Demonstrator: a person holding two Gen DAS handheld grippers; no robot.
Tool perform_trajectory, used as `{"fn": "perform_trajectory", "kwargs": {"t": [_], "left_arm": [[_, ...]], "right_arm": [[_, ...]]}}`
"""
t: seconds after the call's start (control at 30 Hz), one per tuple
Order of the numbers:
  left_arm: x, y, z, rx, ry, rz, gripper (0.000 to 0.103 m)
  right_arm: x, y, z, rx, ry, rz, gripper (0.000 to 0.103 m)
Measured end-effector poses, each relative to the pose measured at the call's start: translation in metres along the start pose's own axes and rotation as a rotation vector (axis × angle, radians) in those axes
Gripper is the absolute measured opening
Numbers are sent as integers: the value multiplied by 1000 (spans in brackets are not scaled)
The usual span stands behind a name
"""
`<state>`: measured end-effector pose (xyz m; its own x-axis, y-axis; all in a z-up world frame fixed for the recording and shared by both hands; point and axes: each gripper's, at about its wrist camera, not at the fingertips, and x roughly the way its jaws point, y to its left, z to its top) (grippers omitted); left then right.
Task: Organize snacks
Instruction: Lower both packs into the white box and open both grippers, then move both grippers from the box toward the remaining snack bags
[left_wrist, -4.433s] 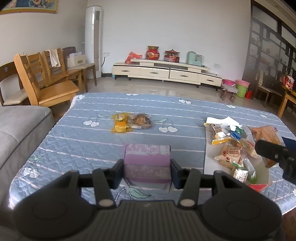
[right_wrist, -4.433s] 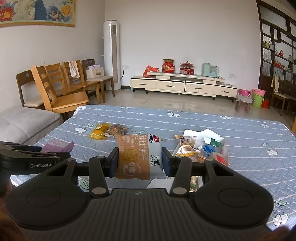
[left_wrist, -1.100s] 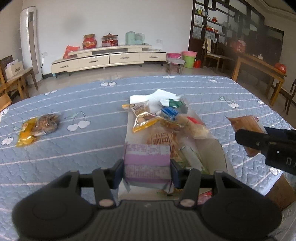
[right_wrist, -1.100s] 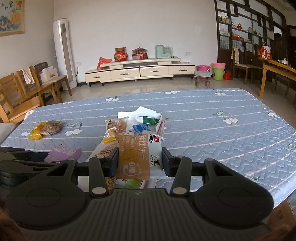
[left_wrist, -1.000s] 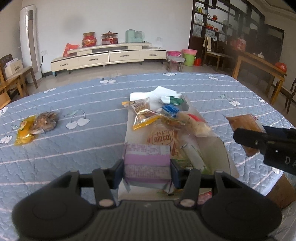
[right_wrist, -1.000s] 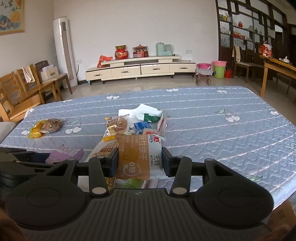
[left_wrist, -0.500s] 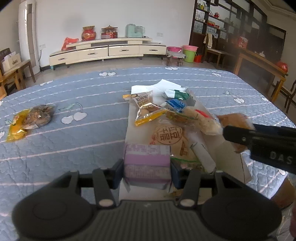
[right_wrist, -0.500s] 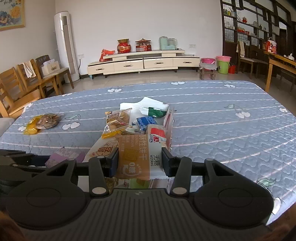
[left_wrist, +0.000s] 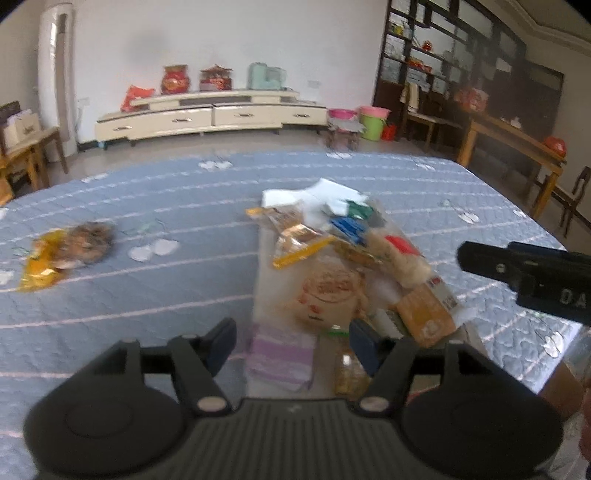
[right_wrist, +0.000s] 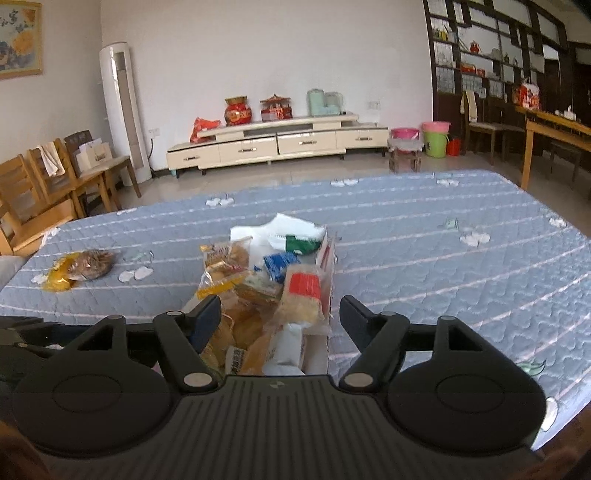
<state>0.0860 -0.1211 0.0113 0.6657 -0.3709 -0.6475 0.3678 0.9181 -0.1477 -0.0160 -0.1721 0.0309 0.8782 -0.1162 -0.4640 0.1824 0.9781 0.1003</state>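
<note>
A white box (left_wrist: 260, 291) full of snack packets stands on the blue quilted table; it also shows in the right wrist view (right_wrist: 323, 349). My left gripper (left_wrist: 291, 338) is open over the box's near end, with the purple packet (left_wrist: 282, 356) lying loose below it. My right gripper (right_wrist: 280, 314) is open and empty above the box. The orange biscuit pack (left_wrist: 424, 314) lies in the box at its right side. A yellow and a brown packet (left_wrist: 66, 251) lie apart on the table at the left, also in the right wrist view (right_wrist: 79, 271).
The blue quilt (right_wrist: 424, 251) covers the table. Wooden chairs (right_wrist: 44, 184) stand at the left. A cream TV cabinet (right_wrist: 277, 142) lines the far wall. A wooden table (left_wrist: 509, 144) stands at the right. A cardboard box (left_wrist: 563, 384) sits below the table's right edge.
Both grippers have opened. The purple packet dropped from my left gripper and the orange biscuit pack dropped from my right gripper into the box.
</note>
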Motion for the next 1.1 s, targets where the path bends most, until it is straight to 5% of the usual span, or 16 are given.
{"fn": "perform_trajectory", "kwargs": {"t": [0.53,1.1], "left_arm": [[-57,65,-7,-95,-32,217,71],[-69,114,-13,-179,-57,293,72]], "right_arm": [[-6,55,4,-76,-7,125,94],[23,104,5,-165,26,223,94]]}}
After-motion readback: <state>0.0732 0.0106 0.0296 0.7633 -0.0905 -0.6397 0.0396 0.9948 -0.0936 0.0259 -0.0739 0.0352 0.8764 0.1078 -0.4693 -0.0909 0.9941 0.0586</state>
